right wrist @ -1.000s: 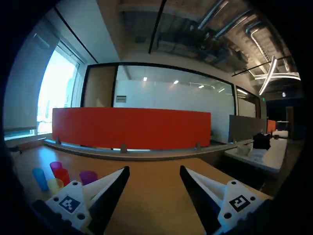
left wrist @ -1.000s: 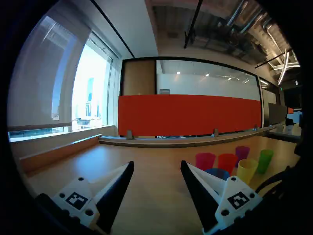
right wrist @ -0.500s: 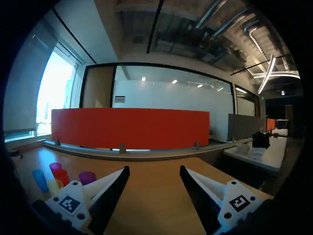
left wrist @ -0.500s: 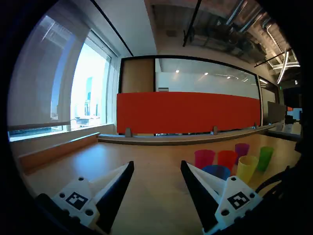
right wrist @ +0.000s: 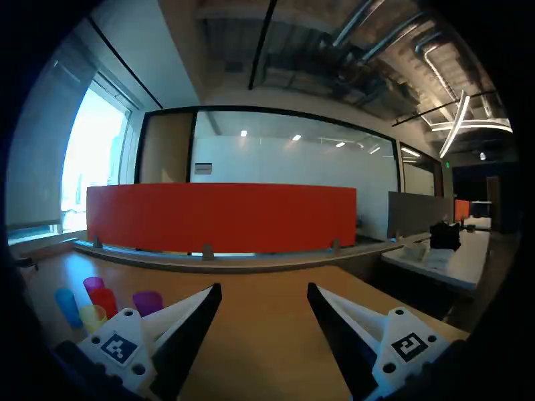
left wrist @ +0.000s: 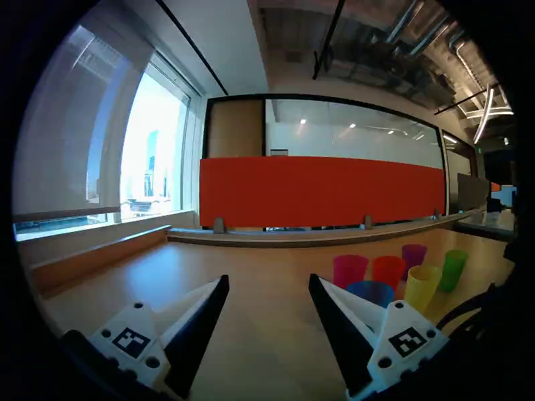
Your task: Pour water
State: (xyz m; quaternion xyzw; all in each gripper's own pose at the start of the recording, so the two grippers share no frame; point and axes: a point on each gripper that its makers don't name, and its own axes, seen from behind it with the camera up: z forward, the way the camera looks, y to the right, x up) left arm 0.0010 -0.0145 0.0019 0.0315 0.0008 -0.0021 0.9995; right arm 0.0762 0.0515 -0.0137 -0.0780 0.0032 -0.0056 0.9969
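Several coloured plastic cups stand on the wooden table (left wrist: pixel 267 281). In the left gripper view a pink cup (left wrist: pixel 350 269), a red cup (left wrist: pixel 388 271), a purple cup (left wrist: pixel 413 256), a yellow cup (left wrist: pixel 422 287), a green cup (left wrist: pixel 455 269) and a blue cup (left wrist: pixel 370 293) cluster to the right, the blue one just behind the right finger. My left gripper (left wrist: pixel 267 284) is open and empty, low over the table. In the right gripper view a blue cup (right wrist: pixel 68 306), red cup (right wrist: pixel 104 301), yellow cup (right wrist: pixel 93 315) and purple cup (right wrist: pixel 148 302) sit far left. My right gripper (right wrist: pixel 264 291) is open and empty.
An orange divider panel (left wrist: pixel 321 192) runs along the table's far edge. A window (left wrist: pixel 150 164) and a low wooden ledge (left wrist: pixel 93 257) line the left side. Another desk (right wrist: pixel 441 257) with dark objects stands to the right in the right gripper view.
Both views have shifted only slightly; the cups sit a touch lower and farther in the left gripper view than one second ago. Both grippers have stayed open.
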